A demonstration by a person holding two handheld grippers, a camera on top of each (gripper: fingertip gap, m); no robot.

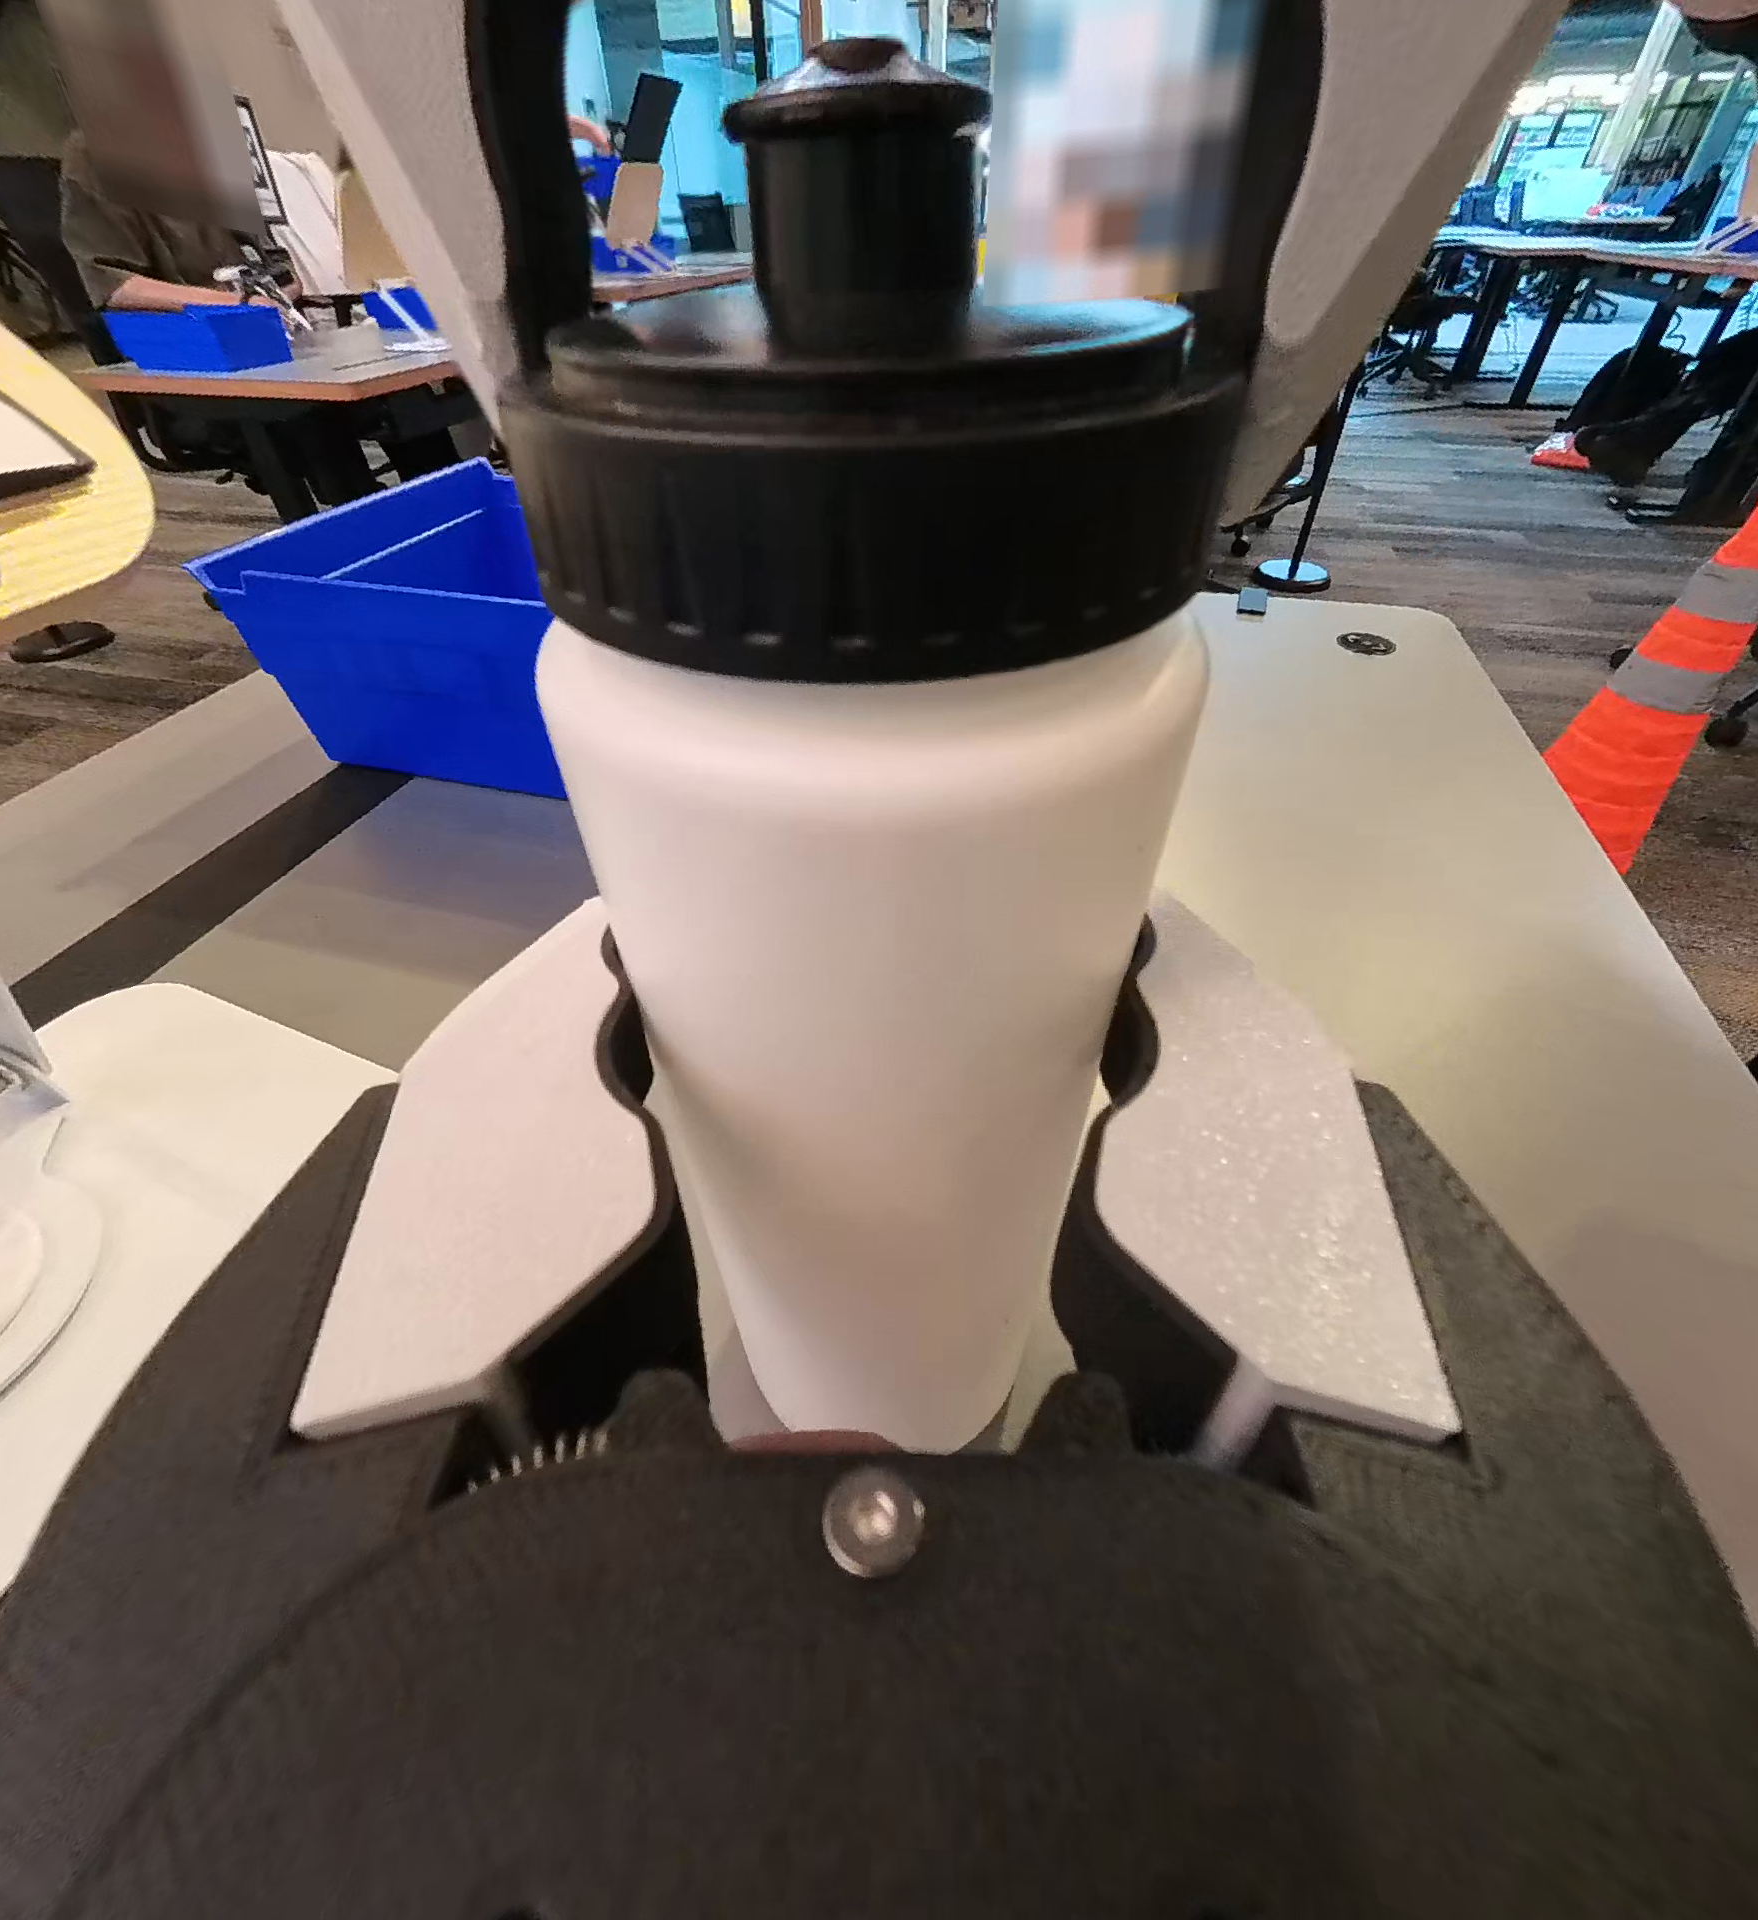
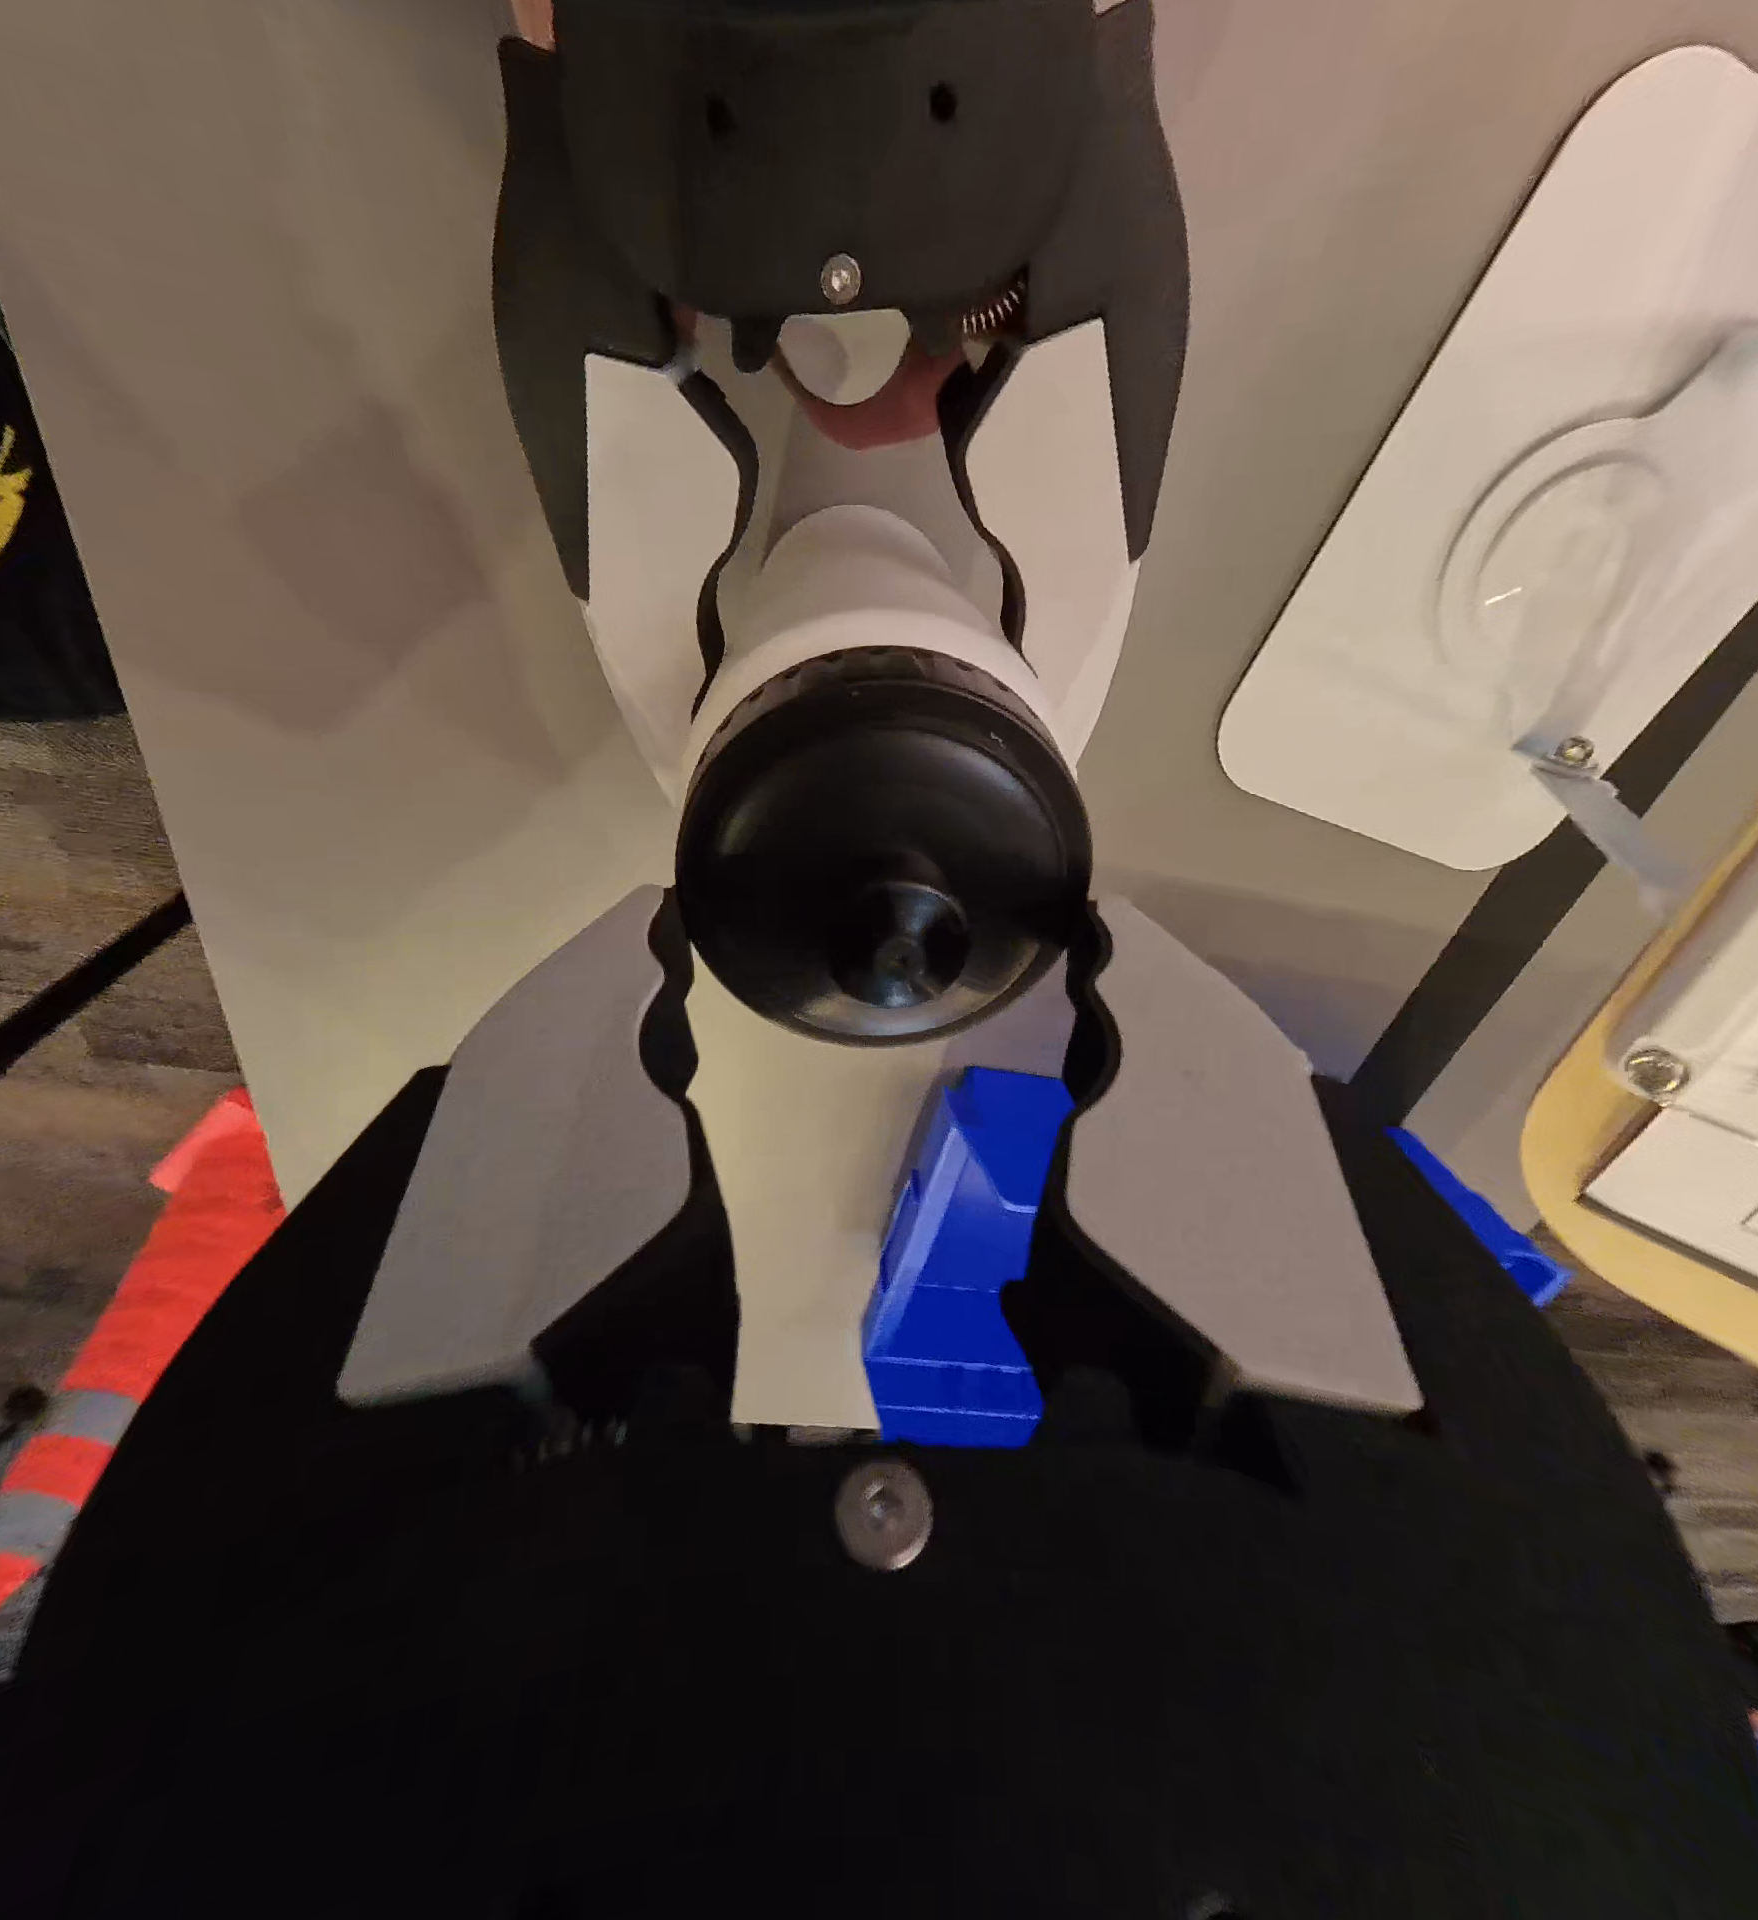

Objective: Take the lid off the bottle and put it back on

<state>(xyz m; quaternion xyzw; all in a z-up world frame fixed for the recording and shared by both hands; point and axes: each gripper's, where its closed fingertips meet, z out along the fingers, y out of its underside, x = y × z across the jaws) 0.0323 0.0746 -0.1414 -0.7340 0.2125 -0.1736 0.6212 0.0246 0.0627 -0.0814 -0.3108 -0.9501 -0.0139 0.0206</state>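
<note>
My left gripper (image 1: 880, 1039) is clamping the white bottle (image 1: 875, 935) low on its body, frame centre. My right gripper (image 2: 880, 977) is straddling the black lid (image 2: 880, 873) at its rim, fingers (image 2: 542, 1143) spread; contact unclear, so I'm not calling a grip. Lid is looking fully seated, so unscrewing and refitting are both looking undone. Bottle is standing upright over the white table (image 1: 1374, 831), long axis vertical, spout pointing at the right camera.

Blue bin (image 1: 387, 634), orange cone (image 1: 1685, 665), white table (image 1: 1426, 831)
</note>
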